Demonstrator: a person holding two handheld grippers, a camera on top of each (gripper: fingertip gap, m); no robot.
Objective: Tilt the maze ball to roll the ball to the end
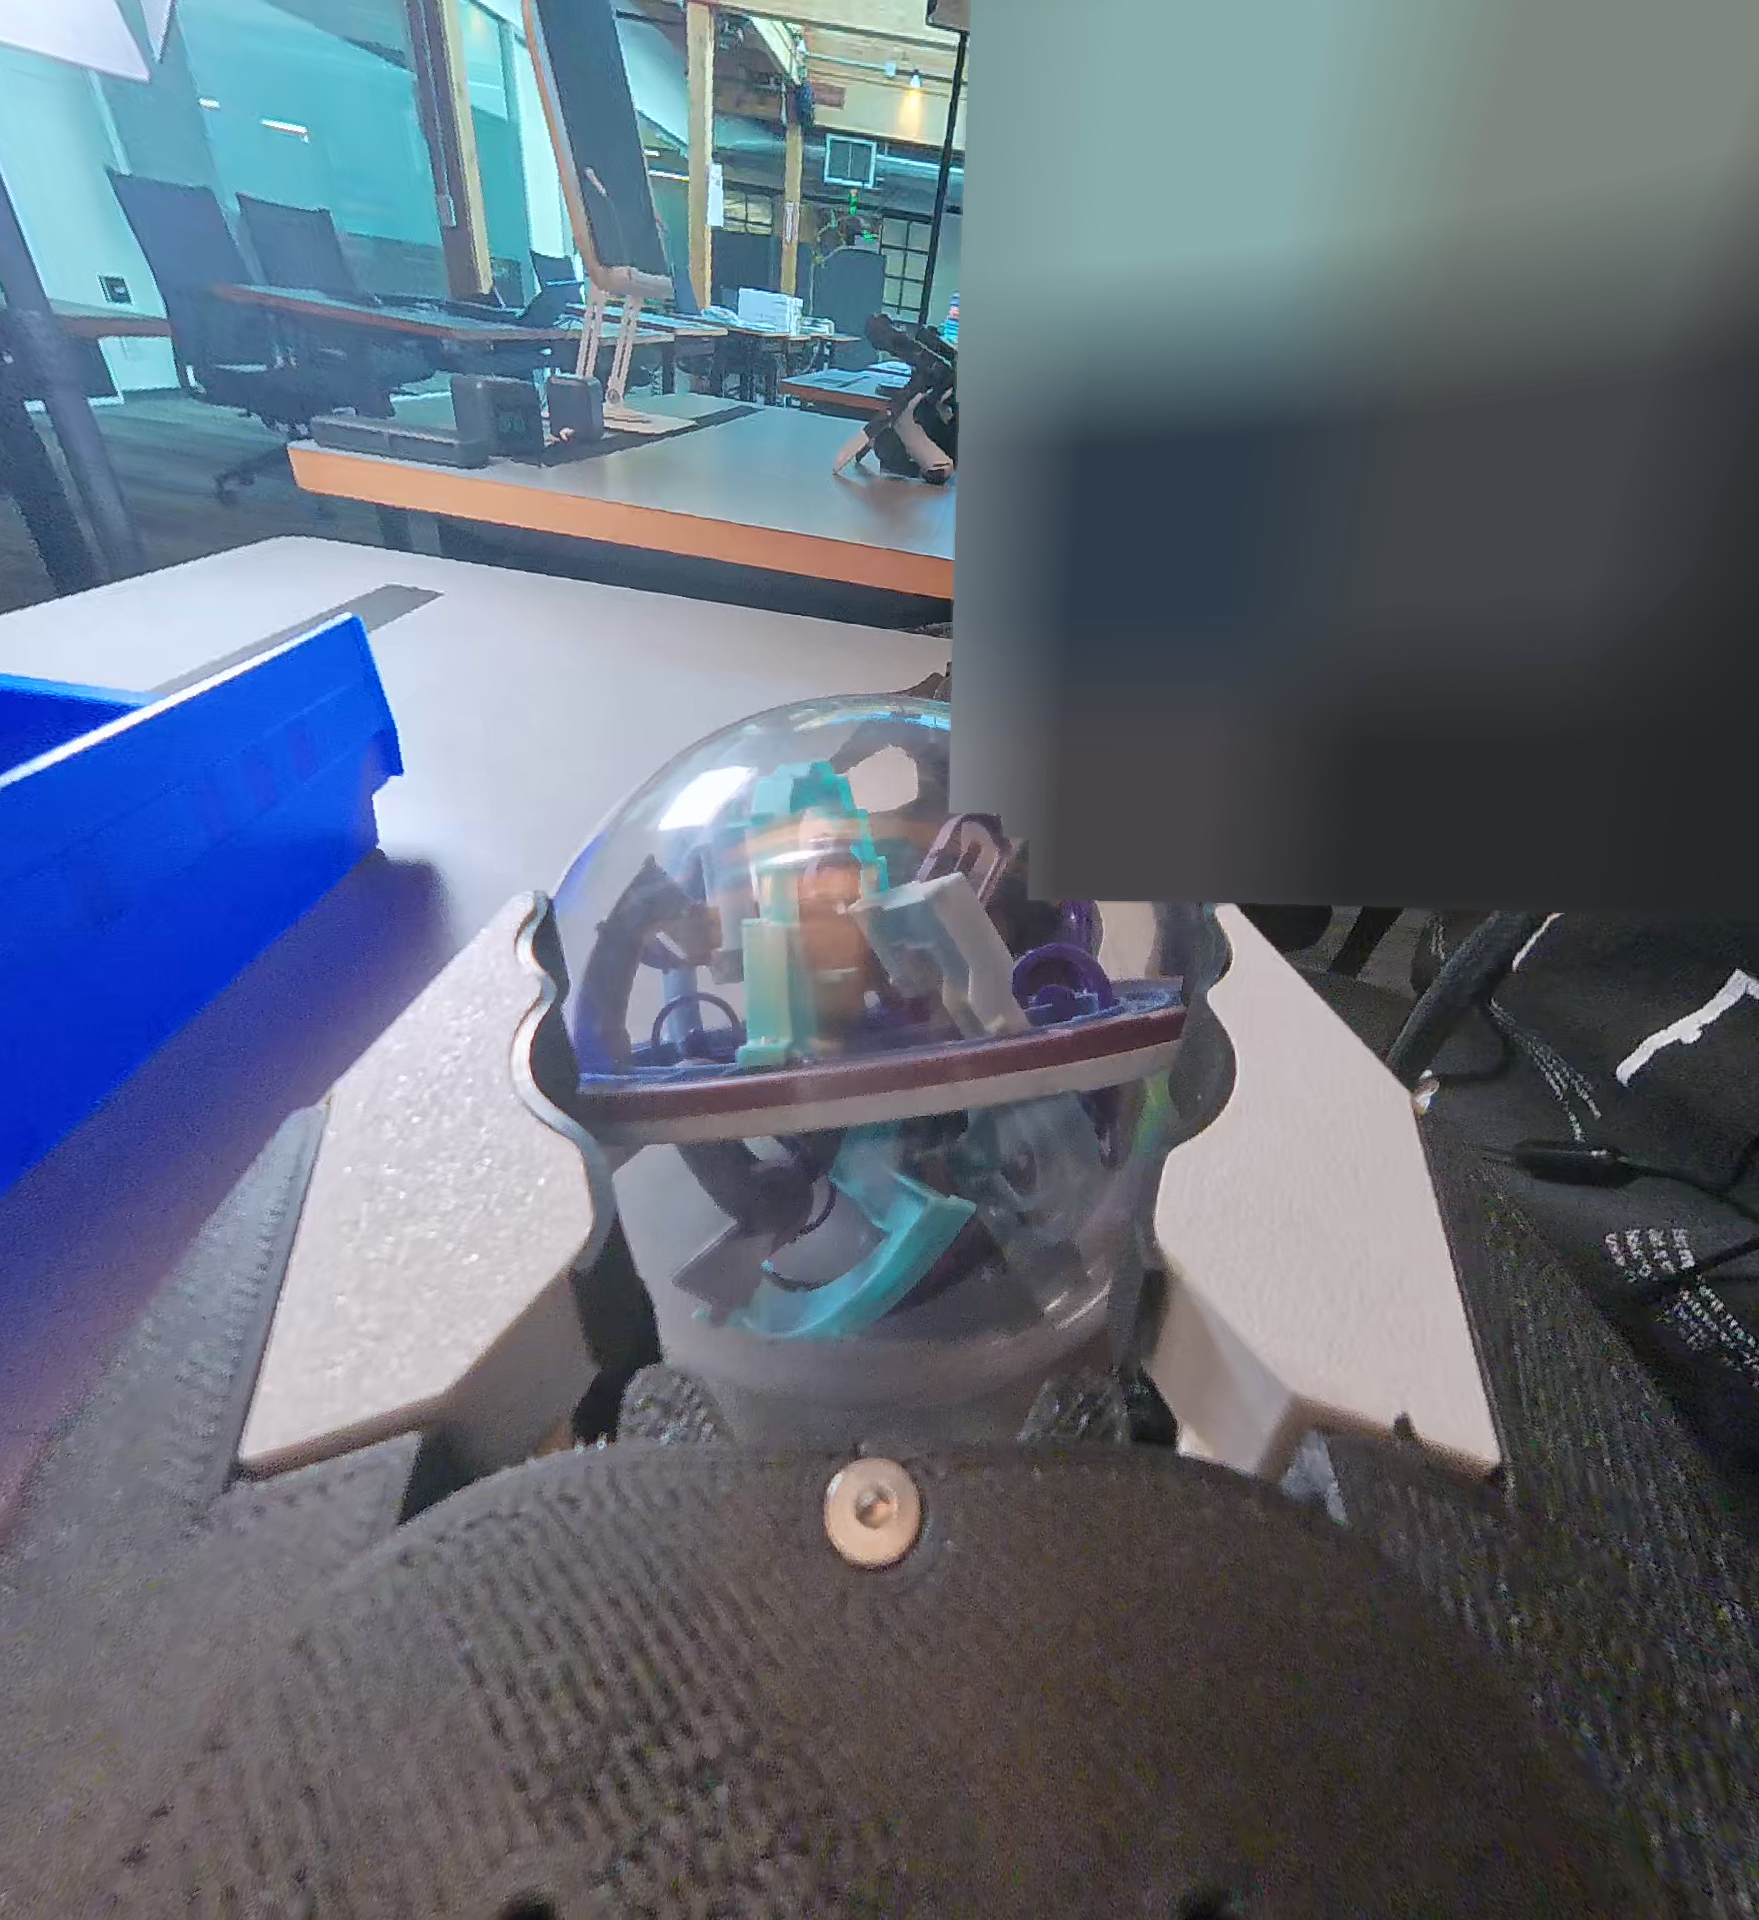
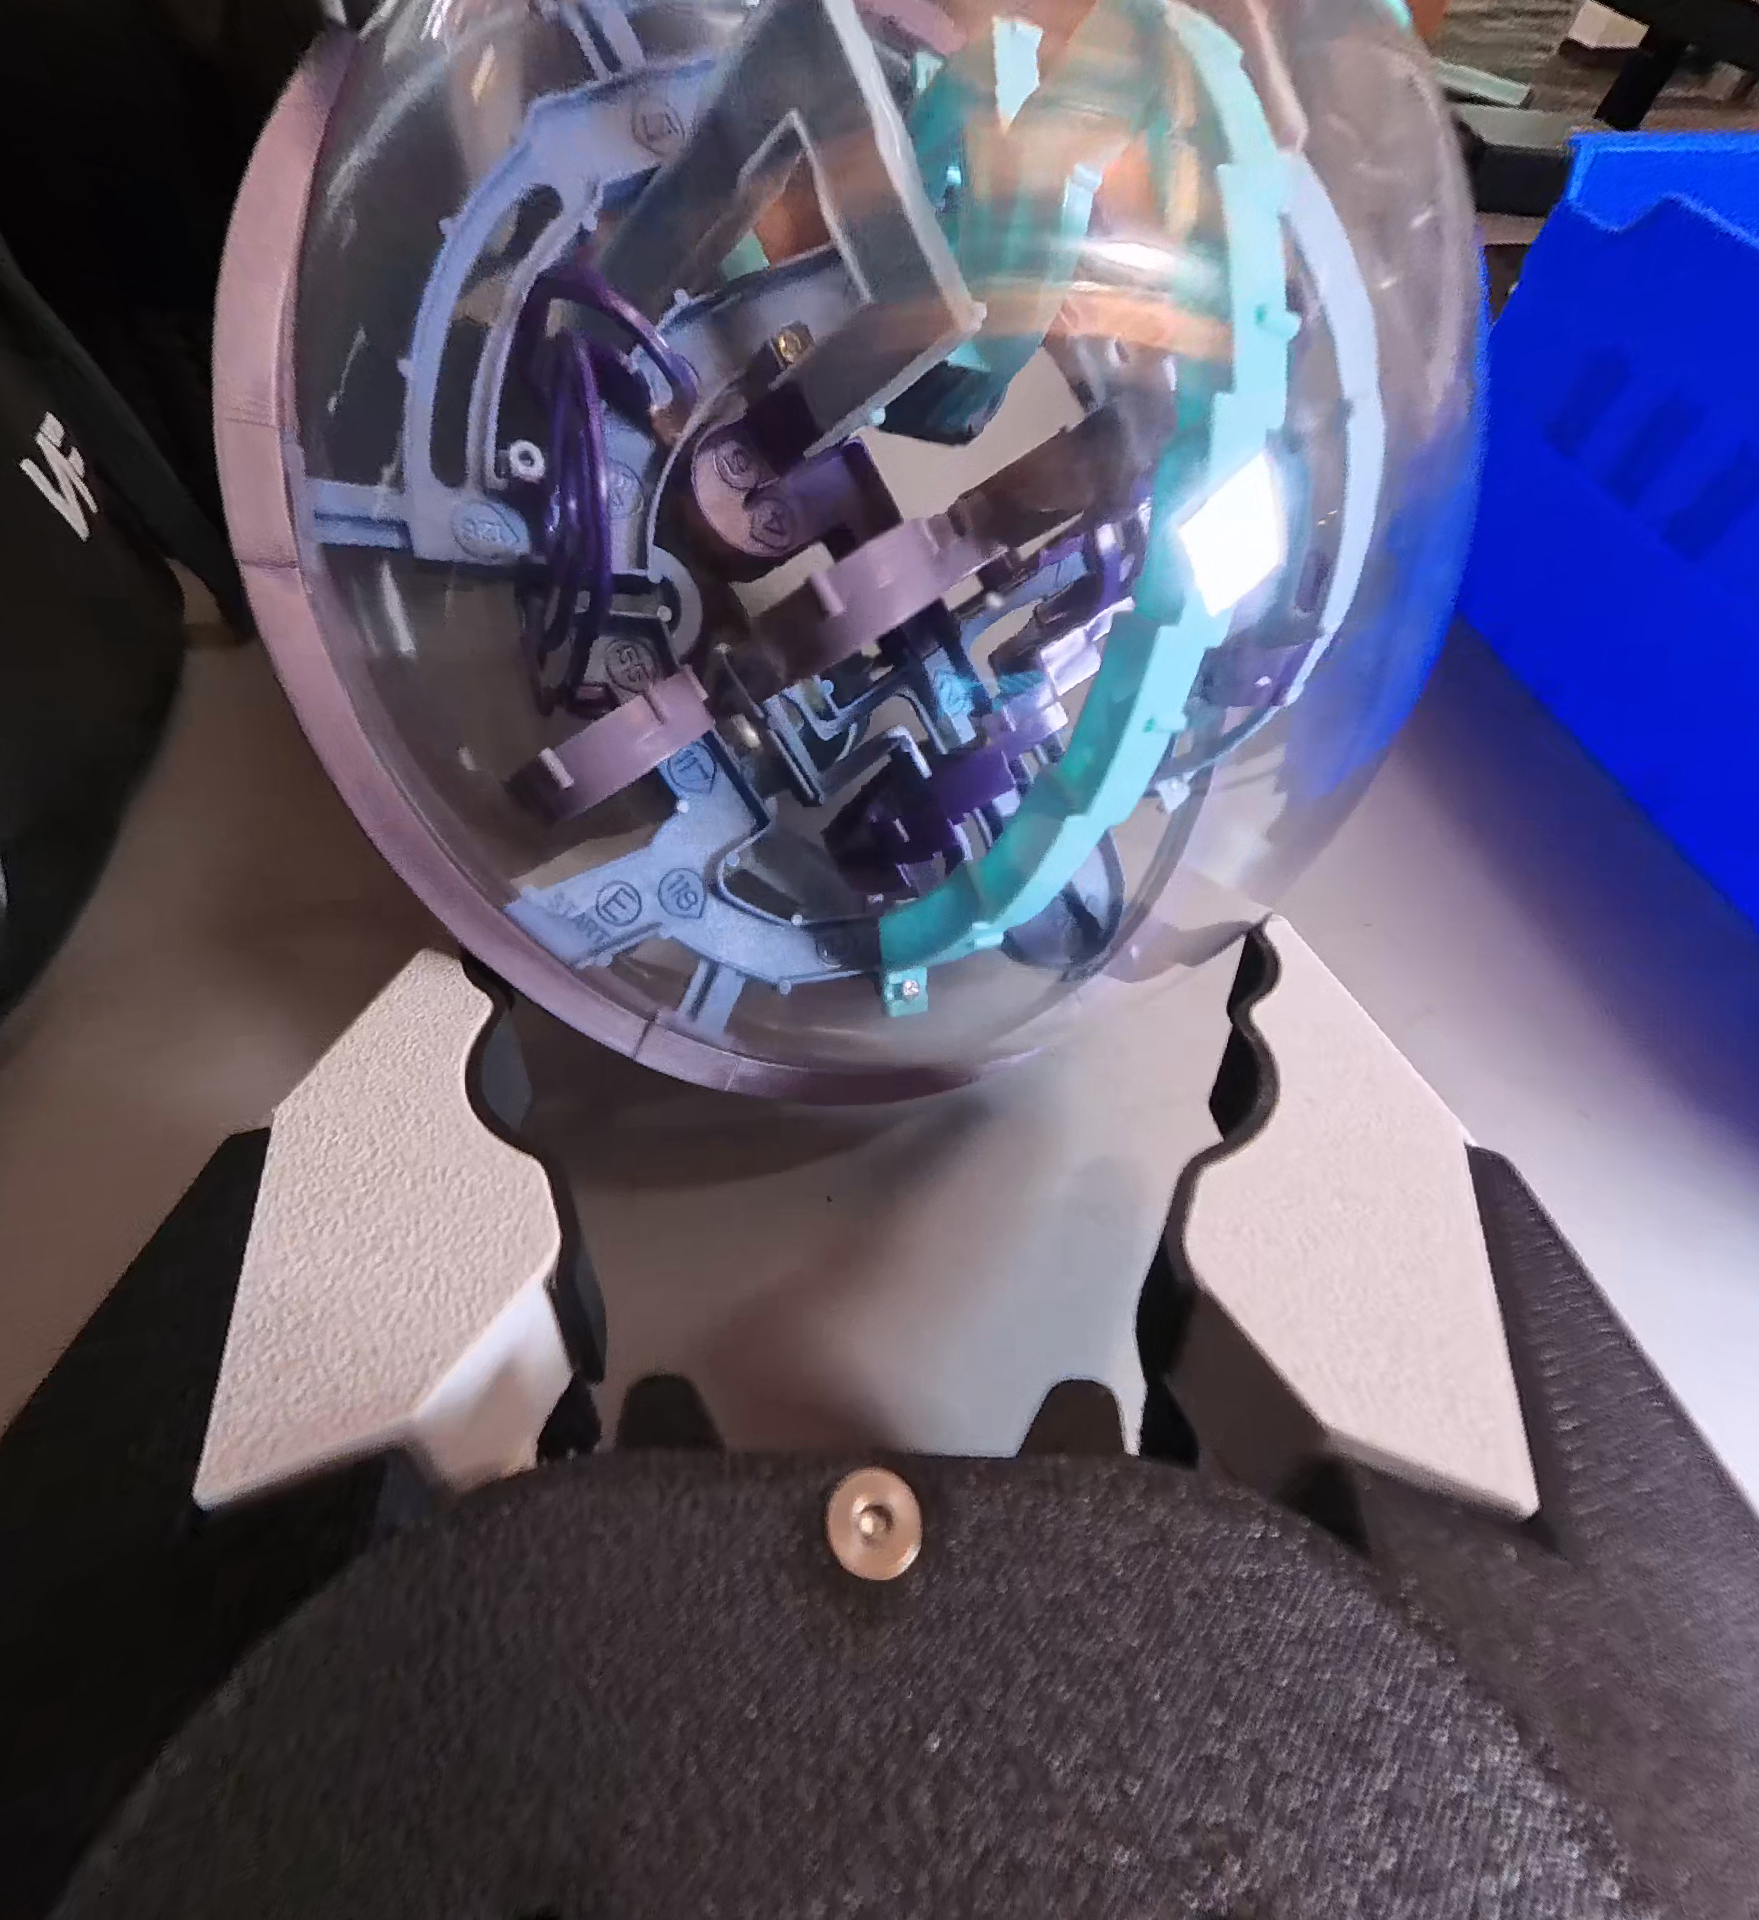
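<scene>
The maze ball is a clear sphere with teal, purple and grey tracks inside and a dark band round its middle. In the left wrist view my left gripper is shut on it, one finger on each side, with the band almost level. In the right wrist view the maze ball fills the upper frame, its band along the left and bottom edge. My right gripper is open, its fingertips just under the sphere's near side; I cannot tell if they touch. I cannot pick out the small rolling ball.
A blue plastic bin stands on the grey table left of the sphere, and shows at the right in the right wrist view. Black fabric with white marks and cables lies on the other side. A second table stands behind.
</scene>
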